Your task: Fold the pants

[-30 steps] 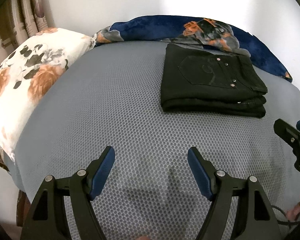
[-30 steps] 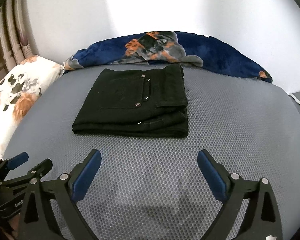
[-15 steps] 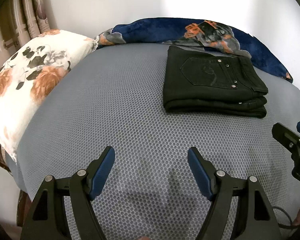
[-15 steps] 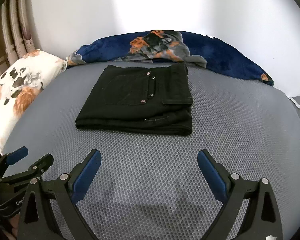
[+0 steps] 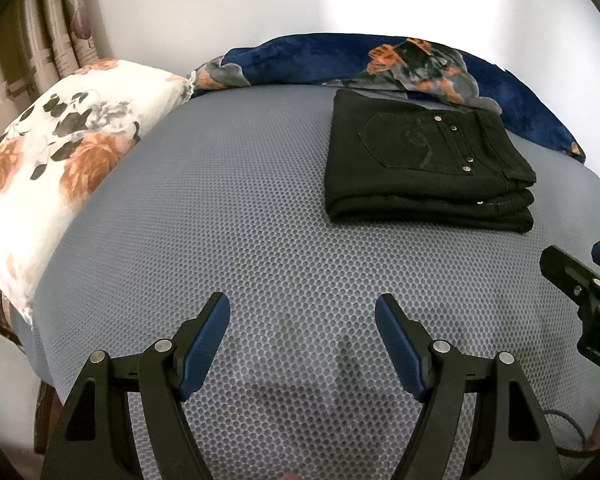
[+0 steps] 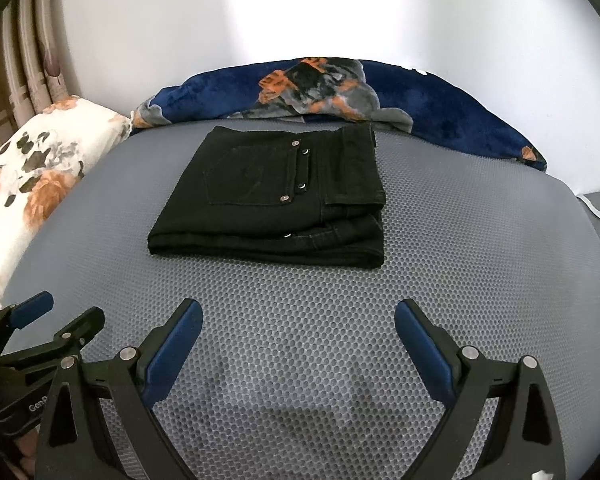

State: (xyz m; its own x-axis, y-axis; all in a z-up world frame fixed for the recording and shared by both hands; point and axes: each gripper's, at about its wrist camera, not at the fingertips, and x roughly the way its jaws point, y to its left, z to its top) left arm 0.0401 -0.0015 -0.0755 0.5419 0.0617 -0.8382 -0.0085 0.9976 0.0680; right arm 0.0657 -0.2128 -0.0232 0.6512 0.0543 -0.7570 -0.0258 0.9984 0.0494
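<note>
Bed point(image 6: 480, 240) with grey mesh cover fills both views. Blue blanket point(image 6: 440, 108) lies along the top; floral pillow point(image 5: 60, 160) at left. Black pants point(image 6: 276, 196) lie folded at centre, upper right in the left view point(image 5: 420, 168). Left hand-held gripper point(image 5: 302, 316) and right hand-held gripper point(image 6: 298, 320) both gape, empty, low in frame.
</note>
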